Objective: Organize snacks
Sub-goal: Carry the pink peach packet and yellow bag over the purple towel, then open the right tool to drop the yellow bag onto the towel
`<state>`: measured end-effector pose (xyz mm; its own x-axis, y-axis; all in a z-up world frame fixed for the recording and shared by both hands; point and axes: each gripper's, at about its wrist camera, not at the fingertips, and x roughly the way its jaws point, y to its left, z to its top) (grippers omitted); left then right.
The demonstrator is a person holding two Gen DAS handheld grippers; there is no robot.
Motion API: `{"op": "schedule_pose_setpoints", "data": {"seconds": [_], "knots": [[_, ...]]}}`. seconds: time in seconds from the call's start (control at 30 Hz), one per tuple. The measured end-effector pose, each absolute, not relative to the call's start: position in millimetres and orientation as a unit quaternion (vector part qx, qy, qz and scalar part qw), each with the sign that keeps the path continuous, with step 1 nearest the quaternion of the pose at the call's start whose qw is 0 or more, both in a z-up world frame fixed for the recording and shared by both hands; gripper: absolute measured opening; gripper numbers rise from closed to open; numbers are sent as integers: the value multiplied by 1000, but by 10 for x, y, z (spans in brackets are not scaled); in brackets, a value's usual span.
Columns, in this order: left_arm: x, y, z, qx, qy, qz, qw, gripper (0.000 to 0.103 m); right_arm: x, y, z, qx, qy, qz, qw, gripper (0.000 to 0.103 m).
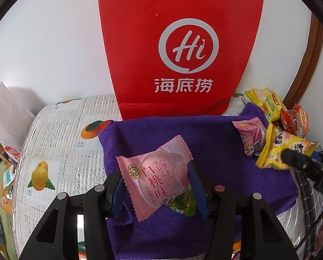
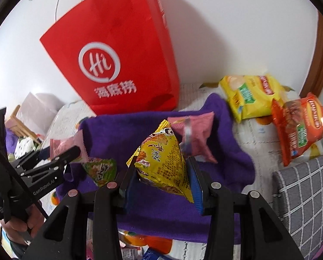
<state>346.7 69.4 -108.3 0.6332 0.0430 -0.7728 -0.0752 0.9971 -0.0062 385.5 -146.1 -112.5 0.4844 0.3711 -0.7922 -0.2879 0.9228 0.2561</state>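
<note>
**Two snacks lifted, none seen bagged yet**

On the left, the left gripper (image 1: pixel 156 189) is clamped on a pink peach-flavour snack packet (image 1: pixel 155 173), its blue pads pressed against both sides of the wrapper. A green snack packet (image 1: pixel 182 203) is seen just under that packet, above the purple towel (image 1: pixel 215 147); whether it is gripped along with the pink packet or merely lies beneath cannot be told. The towel is spread over a fruit-print tablecloth (image 1: pixel 59 134) on the table.

Further back, at the centre, a red paper bag (image 1: pixel 178 43) stands upright against the wall, touching the far edge of the towel. Its opening is out of view, so whether anything has been placed inside cannot be judged.

To the right, the right gripper (image 2: pixel 162 179) is closed on a yellow triangular snack pouch (image 2: pixel 163 164), which is held clear of the towel. Just beyond it a pink snack bag (image 2: pixel 196 134) is left lying on the towel. At the far right, a yellow chip bag (image 2: pixel 250 95) and an orange chip bag (image 2: pixel 297 125) rest on the tablecloth, beside the towel.

The task is judged to be at an early or middle stage: two items are in hand, while at least three more packets remain loose on the table. The bag is presumed to be the destination, though this is not confirmed.
</note>
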Motion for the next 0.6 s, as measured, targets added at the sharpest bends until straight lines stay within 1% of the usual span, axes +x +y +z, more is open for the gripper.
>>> {"op": "schedule_pose_setpoints", "data": {"seconds": [0.6], "knots": [[3455,730,-1051,-29,423,38,905,52,3831,-1143,-1325,4,498,214,840,43]]}}
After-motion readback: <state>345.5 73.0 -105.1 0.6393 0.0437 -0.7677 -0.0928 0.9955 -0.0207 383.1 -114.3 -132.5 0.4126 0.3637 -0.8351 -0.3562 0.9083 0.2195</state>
